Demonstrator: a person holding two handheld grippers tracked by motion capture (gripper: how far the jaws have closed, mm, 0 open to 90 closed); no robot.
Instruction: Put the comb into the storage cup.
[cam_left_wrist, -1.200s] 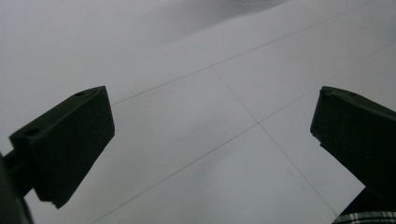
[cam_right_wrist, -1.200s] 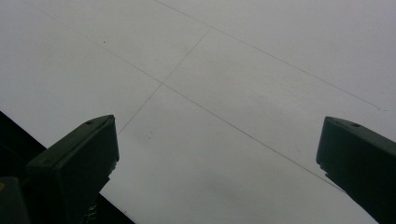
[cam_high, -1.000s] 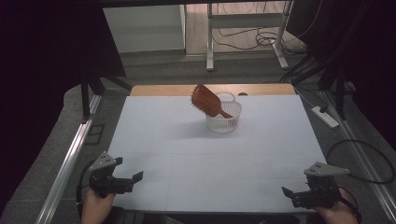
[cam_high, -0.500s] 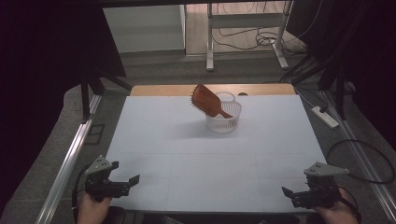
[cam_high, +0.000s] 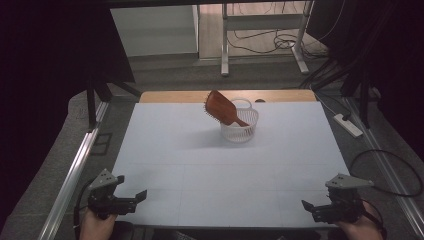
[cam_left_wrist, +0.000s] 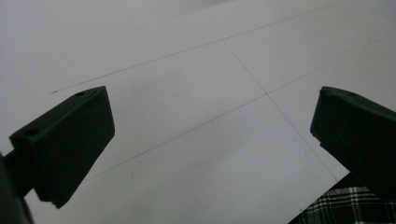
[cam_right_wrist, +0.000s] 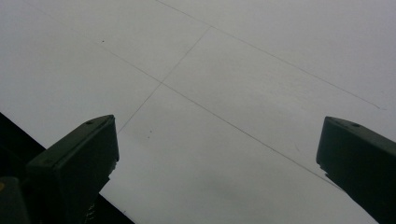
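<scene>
1. One left gripper (cam_high: 136, 196) sits at the table's (cam_high: 175, 150) near-left corner, jaws spread, empty.
2. One brown hairbrush (cam_high: 220, 107) leans in one white basket (cam_high: 240, 125), far centre; no legible writing.
3. One right gripper (cam_high: 309, 207), near-right, jaws spread, empty.

brown hairbrush (cam_high: 220, 106) | tilted, handle down | in white basket (cam_high: 240, 130) | table's far middle

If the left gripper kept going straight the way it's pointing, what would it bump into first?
Probably just the white table cover. The left gripper, jaws open, points across the near edge toward the right gripper. The hairbrush in its basket lies far off that line.
</scene>
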